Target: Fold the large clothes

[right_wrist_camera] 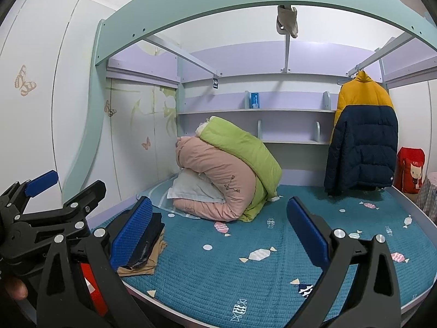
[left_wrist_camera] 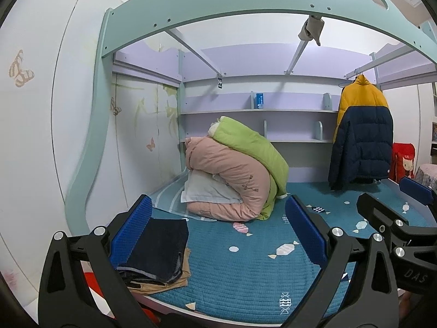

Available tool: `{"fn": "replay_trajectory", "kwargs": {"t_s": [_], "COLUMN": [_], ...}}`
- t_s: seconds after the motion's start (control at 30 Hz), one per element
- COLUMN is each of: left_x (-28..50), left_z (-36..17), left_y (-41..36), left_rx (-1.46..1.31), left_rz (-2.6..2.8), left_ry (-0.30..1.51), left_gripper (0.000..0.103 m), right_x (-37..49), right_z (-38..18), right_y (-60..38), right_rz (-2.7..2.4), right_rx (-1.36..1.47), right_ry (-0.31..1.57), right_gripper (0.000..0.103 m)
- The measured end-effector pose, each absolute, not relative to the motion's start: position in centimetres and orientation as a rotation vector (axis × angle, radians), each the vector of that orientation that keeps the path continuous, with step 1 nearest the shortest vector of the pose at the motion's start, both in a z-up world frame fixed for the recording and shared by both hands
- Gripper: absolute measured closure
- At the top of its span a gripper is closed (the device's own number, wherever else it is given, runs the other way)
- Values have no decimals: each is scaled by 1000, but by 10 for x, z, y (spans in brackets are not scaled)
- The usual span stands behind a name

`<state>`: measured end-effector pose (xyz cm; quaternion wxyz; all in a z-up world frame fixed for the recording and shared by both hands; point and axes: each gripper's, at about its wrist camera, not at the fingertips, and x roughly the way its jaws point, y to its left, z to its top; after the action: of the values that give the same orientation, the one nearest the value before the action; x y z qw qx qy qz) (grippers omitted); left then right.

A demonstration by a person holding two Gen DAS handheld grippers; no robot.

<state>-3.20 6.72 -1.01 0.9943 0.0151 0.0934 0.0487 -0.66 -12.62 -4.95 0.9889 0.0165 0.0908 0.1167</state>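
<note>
A yellow and navy puffer jacket (left_wrist_camera: pixel 360 139) hangs from a rail at the far right of the bed; it also shows in the right wrist view (right_wrist_camera: pixel 360 136). A stack of folded dark and tan clothes (left_wrist_camera: pixel 158 254) lies on the blue bedspread (left_wrist_camera: pixel 245 259) at its near left corner, seen also in the right wrist view (right_wrist_camera: pixel 147 243). My left gripper (left_wrist_camera: pixel 218 235) is open and empty above the bed's front edge. My right gripper (right_wrist_camera: pixel 218 235) is open and empty beside it, to the right; it shows in the left view (left_wrist_camera: pixel 393 196).
Rolled pink and green quilts (left_wrist_camera: pixel 235 172) with a white pillow lie at the back left of the bed. Shelves (left_wrist_camera: pixel 259 125) run along the back wall. The bunk frame (left_wrist_camera: pixel 245 2) arches overhead. A red bag (right_wrist_camera: pixel 411 169) stands at the far right.
</note>
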Motion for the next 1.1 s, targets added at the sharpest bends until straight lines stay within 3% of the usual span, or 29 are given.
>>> {"fn": "replay_trajectory", "kwargs": {"t_s": [1.1], "left_x": [-32], "left_z": [-10], "left_y": [71], "left_rx": [31], "left_rz": [108], "left_ry": [188], "left_gripper": [5], "right_x": [-4], "right_z": [-49], "right_y": [-127], "right_rz": [234], "right_rx": [52], "right_ry": [196], "right_gripper": [8]}}
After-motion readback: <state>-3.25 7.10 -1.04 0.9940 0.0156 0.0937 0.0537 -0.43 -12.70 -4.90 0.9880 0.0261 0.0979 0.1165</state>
